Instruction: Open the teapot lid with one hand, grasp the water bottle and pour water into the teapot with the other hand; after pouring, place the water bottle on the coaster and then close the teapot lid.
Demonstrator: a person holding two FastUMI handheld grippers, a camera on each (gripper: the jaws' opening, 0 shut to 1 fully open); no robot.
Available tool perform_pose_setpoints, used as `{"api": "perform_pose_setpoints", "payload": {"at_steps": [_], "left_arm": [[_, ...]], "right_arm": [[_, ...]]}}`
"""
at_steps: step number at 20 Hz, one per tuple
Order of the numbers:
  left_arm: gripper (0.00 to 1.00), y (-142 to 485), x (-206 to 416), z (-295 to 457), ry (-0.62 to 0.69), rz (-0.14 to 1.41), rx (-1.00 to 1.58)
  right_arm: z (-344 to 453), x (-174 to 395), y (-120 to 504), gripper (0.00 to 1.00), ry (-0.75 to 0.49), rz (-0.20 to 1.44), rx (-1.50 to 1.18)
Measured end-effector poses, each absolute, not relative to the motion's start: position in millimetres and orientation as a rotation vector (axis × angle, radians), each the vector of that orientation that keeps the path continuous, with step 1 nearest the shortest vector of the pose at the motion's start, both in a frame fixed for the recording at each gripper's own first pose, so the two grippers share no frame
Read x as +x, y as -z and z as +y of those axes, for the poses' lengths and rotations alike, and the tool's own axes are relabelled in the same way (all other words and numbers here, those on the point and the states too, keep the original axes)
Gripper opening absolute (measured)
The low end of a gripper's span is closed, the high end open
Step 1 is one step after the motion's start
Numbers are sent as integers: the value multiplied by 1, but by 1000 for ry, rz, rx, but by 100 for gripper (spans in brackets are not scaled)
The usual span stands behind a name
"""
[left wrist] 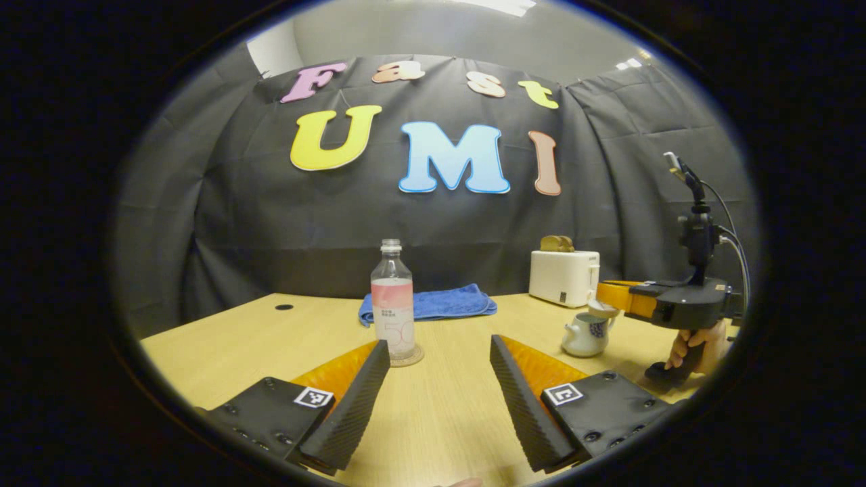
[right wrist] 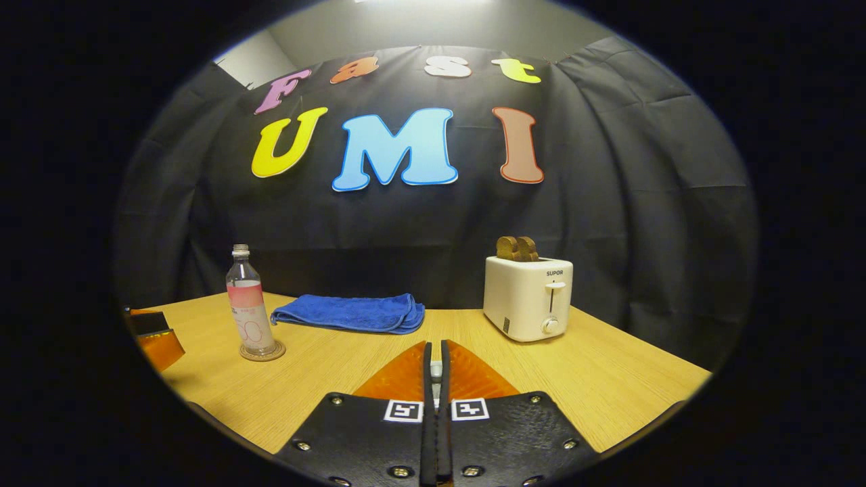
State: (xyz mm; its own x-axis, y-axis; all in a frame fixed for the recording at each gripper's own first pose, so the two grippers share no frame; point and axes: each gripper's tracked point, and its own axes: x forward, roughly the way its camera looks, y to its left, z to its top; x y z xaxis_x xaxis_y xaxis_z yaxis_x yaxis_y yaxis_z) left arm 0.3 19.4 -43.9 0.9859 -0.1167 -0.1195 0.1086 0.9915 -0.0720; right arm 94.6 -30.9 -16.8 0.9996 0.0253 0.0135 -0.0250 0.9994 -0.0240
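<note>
Wooden table (left wrist: 440, 412) carries the water bottle (left wrist: 392, 304) on its coaster (left wrist: 408, 358); my left gripper (left wrist: 440, 385) gapes before it. Far right, my right gripper (right wrist: 436, 368) pinches the lid (left wrist: 602, 310) over the teapot (left wrist: 586, 335).

Bottle (left wrist: 392, 306) on coaster (left wrist: 408, 358)

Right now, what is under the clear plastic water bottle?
The clear plastic water bottle stands upright on a small round coaster on the light wooden table. The bottle's base covers the coaster's middle, leaving its rim visible.
</note>
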Motion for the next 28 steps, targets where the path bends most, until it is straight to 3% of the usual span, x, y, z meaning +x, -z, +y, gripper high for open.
{"api": "perform_pose_setpoints", "payload": {"at_steps": [14, 18, 20, 26, 27, 28], "left_arm": [[100, 40, 3, 22, 115, 108, -53], [100, 36, 0, 22, 110, 98, -53], [100, 37, -2, 21, 110, 102, -42], [100, 28, -12, 19, 107, 87, -32], [100, 25, -15, 18, 106, 82, -31], [100, 22, -16, 19, 102, 75, -29]], "right_arm": [[-37, 121, 45, 1, -1, 67, 3], [-37, 117, 45, 10, -3, 75, 2], [-40, 115, 42, 25, 10, 74, -18], [-36, 77, 21, 24, 8, 31, -34], [-31, 64, 22, 39, -7, 38, -22], [-25, 49, 21, 41, -18, 39, -5]]}}
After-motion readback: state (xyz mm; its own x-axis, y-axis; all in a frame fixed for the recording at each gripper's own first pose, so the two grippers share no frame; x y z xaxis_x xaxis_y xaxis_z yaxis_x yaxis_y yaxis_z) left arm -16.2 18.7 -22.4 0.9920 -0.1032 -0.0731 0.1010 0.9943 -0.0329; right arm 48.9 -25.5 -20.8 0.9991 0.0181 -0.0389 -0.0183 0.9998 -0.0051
